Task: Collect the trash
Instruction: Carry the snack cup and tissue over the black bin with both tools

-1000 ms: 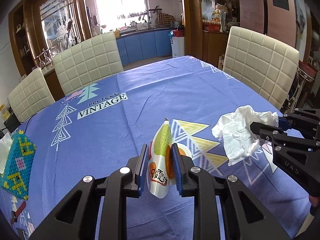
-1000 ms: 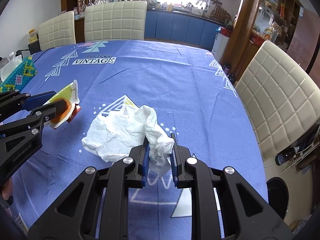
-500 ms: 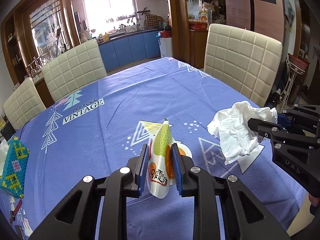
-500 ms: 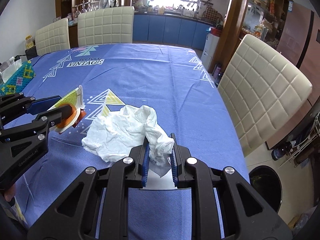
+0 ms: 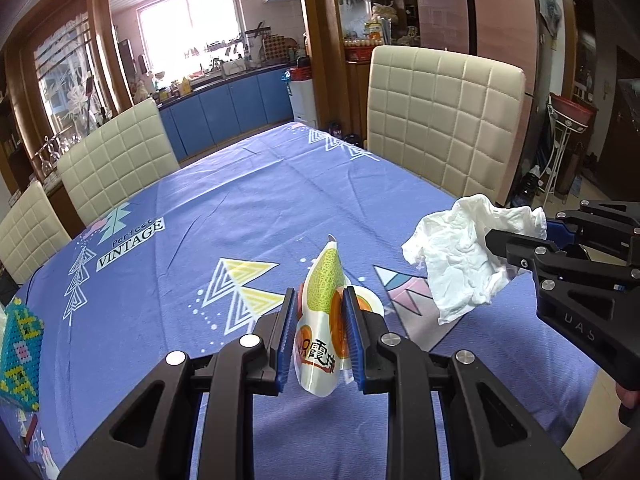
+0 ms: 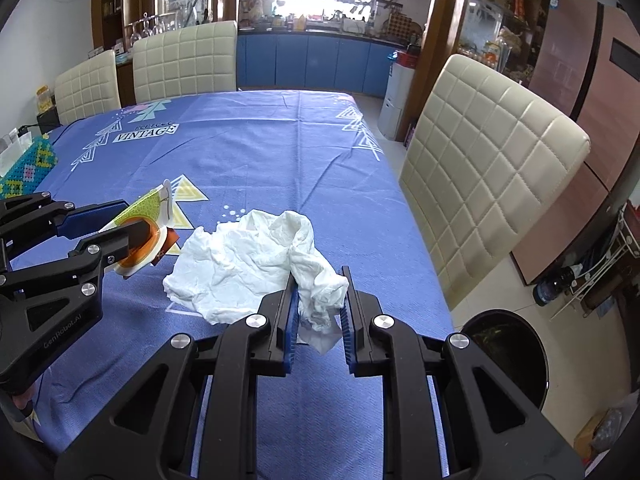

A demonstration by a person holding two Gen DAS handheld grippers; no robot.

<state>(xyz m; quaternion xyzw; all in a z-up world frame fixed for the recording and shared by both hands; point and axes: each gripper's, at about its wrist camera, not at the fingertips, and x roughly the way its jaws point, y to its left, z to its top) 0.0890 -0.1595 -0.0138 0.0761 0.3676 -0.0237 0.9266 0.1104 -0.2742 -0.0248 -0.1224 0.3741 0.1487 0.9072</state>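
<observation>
My left gripper (image 5: 318, 300) is shut on a glossy snack wrapper (image 5: 322, 280) printed with a melon, held above the blue tablecloth (image 5: 240, 208). From the right wrist view that left gripper (image 6: 132, 220) and the wrapper (image 6: 154, 210) appear at the left. My right gripper (image 6: 318, 280) is shut on a crumpled white tissue (image 6: 248, 264), which hangs out to the left of its blue pads. The left wrist view has the tissue (image 5: 460, 256) at the right, gripped by the right gripper (image 5: 520, 232). Both loads hang clear of the cloth.
A black round bin (image 6: 508, 356) stands on the floor off the table's right edge. Cream padded chairs (image 6: 488, 172) ring the table. A beaded tissue box (image 6: 28, 168) sits at the left edge. A bottle (image 6: 556, 284) lies on the floor by a rack.
Both grippers have carried their trash sideways toward the table's right edge. The right-hand chair has grown closer and the black bin has come further into the right wrist view. Neither grip has changed.
</observation>
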